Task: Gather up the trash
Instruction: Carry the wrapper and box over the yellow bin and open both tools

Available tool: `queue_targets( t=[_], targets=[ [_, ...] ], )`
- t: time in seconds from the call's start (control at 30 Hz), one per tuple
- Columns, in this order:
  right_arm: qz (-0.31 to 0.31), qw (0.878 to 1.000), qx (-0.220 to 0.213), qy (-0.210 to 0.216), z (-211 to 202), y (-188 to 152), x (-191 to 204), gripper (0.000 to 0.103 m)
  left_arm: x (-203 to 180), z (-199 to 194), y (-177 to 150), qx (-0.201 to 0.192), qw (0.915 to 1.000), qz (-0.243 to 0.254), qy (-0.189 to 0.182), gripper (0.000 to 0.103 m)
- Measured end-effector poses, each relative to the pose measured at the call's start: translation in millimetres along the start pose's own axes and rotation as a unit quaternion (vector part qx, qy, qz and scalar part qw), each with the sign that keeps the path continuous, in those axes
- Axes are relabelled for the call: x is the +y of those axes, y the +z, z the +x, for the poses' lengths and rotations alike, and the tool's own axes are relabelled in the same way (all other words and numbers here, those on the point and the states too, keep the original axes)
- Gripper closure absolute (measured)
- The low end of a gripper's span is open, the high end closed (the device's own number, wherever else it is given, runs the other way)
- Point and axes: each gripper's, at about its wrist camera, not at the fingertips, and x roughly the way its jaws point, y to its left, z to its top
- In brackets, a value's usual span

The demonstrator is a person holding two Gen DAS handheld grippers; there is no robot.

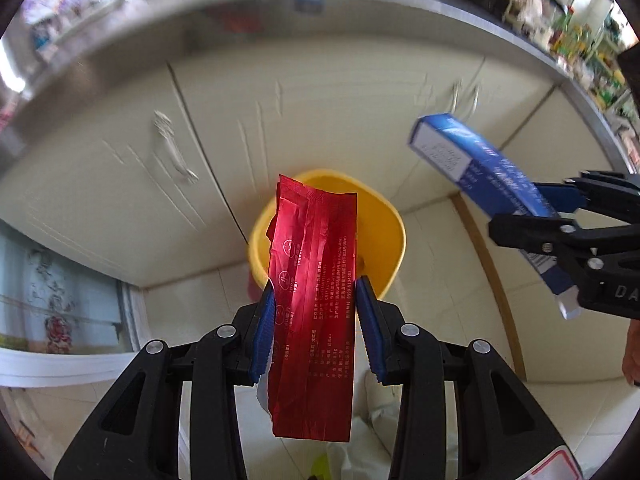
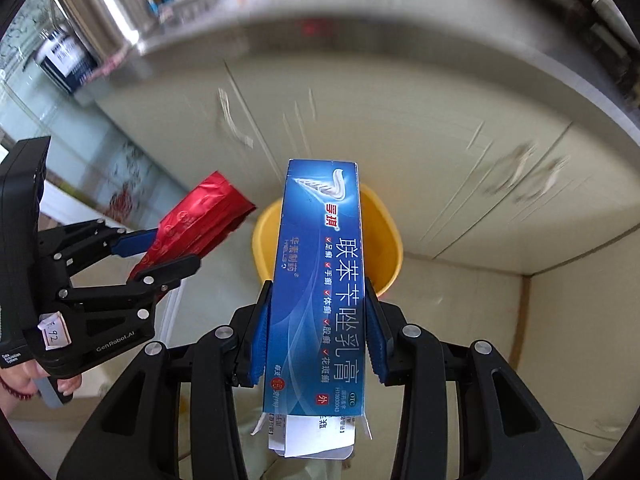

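Note:
My left gripper is shut on a red foil wrapper and holds it upright in front of a yellow bin on the floor. My right gripper is shut on a blue carton with a white leaflet sticking out of its near end, also held toward the yellow bin. In the left wrist view the right gripper holds the blue carton at right. In the right wrist view the left gripper holds the red wrapper at left.
Cream cabinet doors stand behind the bin under a grey countertop edge. A glass door with a floral pattern is at left. A wooden strip runs along the tiled floor at right. White plastic scraps lie below my left gripper.

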Motion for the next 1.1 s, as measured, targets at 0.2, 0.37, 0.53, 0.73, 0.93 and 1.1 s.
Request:
queue_targets(
  t=[0.2, 0.37, 0.53, 0.73, 0.93, 1.1],
  targets=[
    [-0.026, 0.995, 0.095, 0.022, 91.5, 6.4, -20.6, 0.060, -0.7, 78.7, 6.6, 0.078, 0.9965, 0.031, -0.006, 0.064],
    [-0.041, 0.987, 0.151, 0.029, 158.3, 15.9, -33.4, 0.060, 5.3, 136.4, 11.3, 0.130, 0.9903, 0.049, 0.002, 0.064],
    [-0.048, 0.982, 0.177, 0.032, 202.0, 24.7, -39.6, 0.060, 22.1, 175.7, 15.1, 0.162, 0.9858, 0.044, 0.002, 0.064],
    [-0.035, 0.980, 0.190, 0.047, 234.9, 31.5, -44.8, 0.059, 29.3, 196.7, 19.2, 0.173, 0.9844, 0.035, -0.004, 0.062],
    [-0.025, 0.982, 0.174, 0.064, 232.5, 39.5, -46.0, 0.032, 32.4, 196.3, 17.1, 0.172, 0.9848, 0.019, -0.012, 0.052],
    [-0.017, 0.985, 0.157, 0.063, 220.0, 47.2, -53.2, 0.032, 25.4, 189.1, 20.1, 0.165, 0.9860, 0.024, -0.014, 0.044]
  ],
)
